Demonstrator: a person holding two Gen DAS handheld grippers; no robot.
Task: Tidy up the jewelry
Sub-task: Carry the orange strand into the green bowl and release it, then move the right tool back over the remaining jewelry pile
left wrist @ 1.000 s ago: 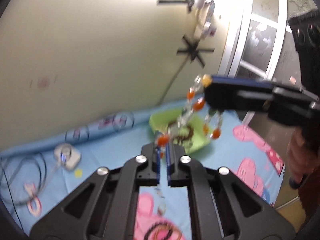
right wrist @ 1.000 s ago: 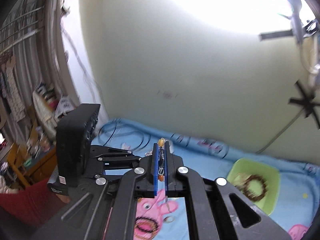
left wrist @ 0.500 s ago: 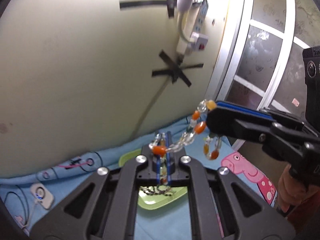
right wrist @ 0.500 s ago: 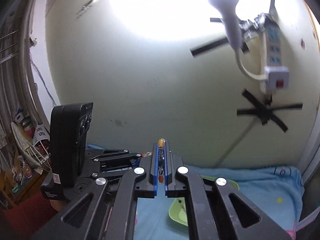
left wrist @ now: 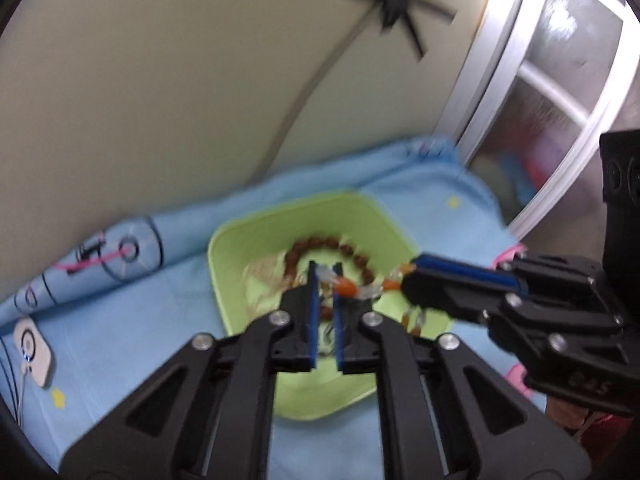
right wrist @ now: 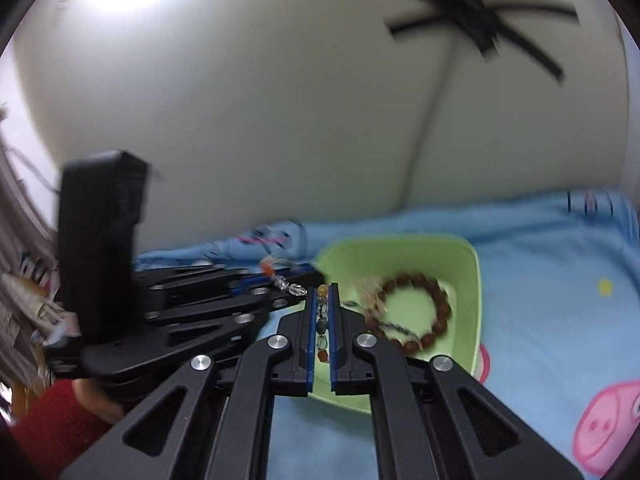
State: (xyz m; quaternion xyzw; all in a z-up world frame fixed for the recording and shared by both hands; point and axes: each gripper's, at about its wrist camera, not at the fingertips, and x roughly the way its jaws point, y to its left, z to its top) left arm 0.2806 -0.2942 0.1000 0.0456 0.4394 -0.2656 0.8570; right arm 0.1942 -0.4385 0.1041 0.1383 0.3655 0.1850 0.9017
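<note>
While the right gripper [right wrist: 323, 308] stays clamped on the orange-and-clear bead bracelet [left wrist: 362, 289] above the green tray [left wrist: 256, 240], the left gripper [left wrist: 325, 292] has just been parting its jaws, the bracelet's end between them. A brown bracelet [right wrist: 424, 312] already lies in the tray; lowering and release remain.

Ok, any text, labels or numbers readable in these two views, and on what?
None can be read.
Raised marks on the right gripper body: too blurred.
Print on the clutter at the right wrist view's left edge: too blurred.
Blue blanket: cartoon pictures, no words.
</note>
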